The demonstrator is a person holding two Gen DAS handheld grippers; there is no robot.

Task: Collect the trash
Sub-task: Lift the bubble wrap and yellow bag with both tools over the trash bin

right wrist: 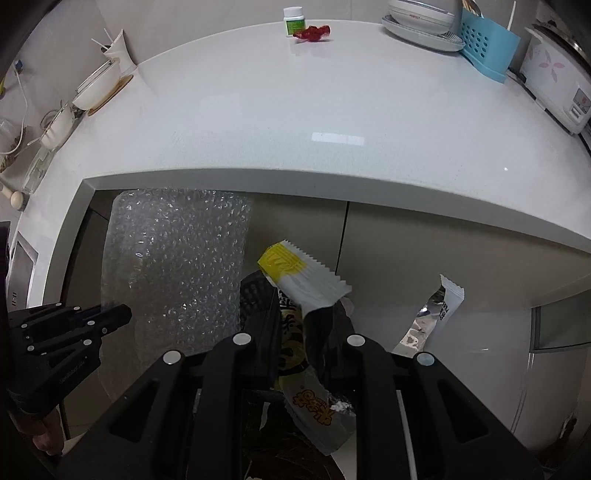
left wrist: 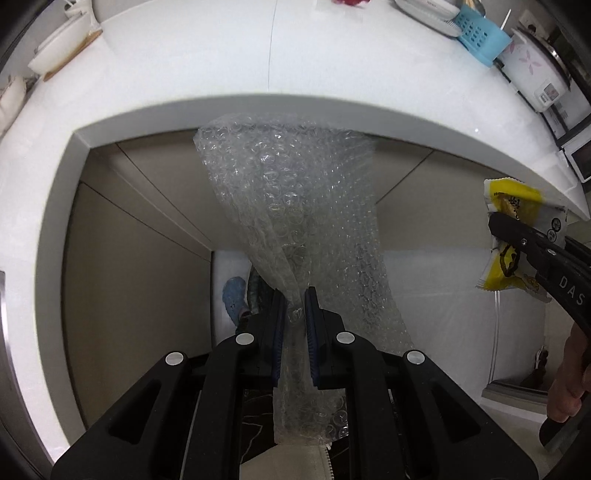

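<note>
White countertop [left wrist: 332,66] edge filled left wrist view: left gripper [left wrist: 295,295] pointed steeply down, clamped on bubble wrap [left wrist: 288,192] hanging below the edge. Right wrist view: right gripper [right wrist: 306,314] also pitched down, pinching yellow-white snack wrapper [right wrist: 299,273]

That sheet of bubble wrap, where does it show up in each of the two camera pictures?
Left wrist view: the bubble wrap fills the centre, pinched in the left gripper, hanging in front of the counter's edge.
Right wrist view: the bubble wrap is at left of centre, with the left gripper on its left side.
Shared landmark: the blue basket at the counter's far right.
</note>
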